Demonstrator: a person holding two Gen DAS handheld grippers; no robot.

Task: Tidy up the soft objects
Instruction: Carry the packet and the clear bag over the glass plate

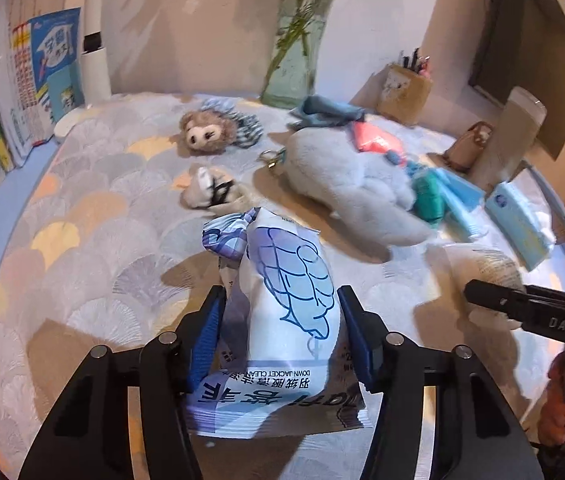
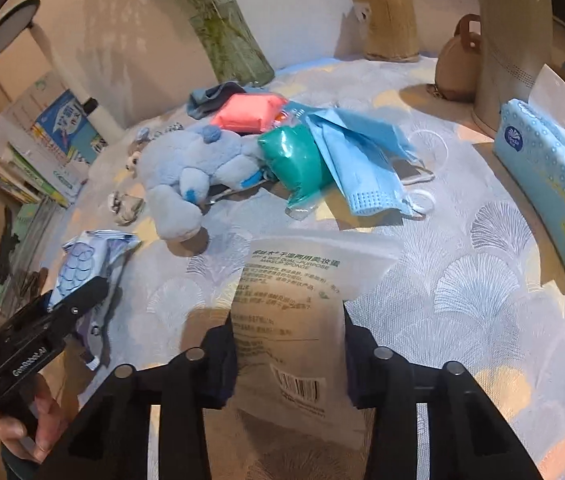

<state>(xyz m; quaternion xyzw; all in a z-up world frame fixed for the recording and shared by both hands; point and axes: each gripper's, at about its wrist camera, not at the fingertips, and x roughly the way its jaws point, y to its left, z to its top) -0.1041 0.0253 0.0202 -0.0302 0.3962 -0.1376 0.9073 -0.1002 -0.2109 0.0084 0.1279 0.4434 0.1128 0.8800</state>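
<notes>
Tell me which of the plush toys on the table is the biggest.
The pale blue plush lying in the middle, beside the green packet. The brown-haired doll head and the tiny cream toy are far smaller.

Both wrist cameras are looking forward and down, close over the fan-patterned tablecloth [image 1: 94, 216] [image 2: 462, 280]. Both are facing the pale blue plush toy [image 1: 346, 184] [image 2: 190, 168], the left camera from its left, the right from its right.

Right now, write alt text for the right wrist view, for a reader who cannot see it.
The right tool grips a pale sponge packet above a patterned tablecloth. Beyond lie a blue plush toy, a green packet, blue face masks and a pink pack. At far left, the left tool holds a blue-and-white wipes pack.
</notes>
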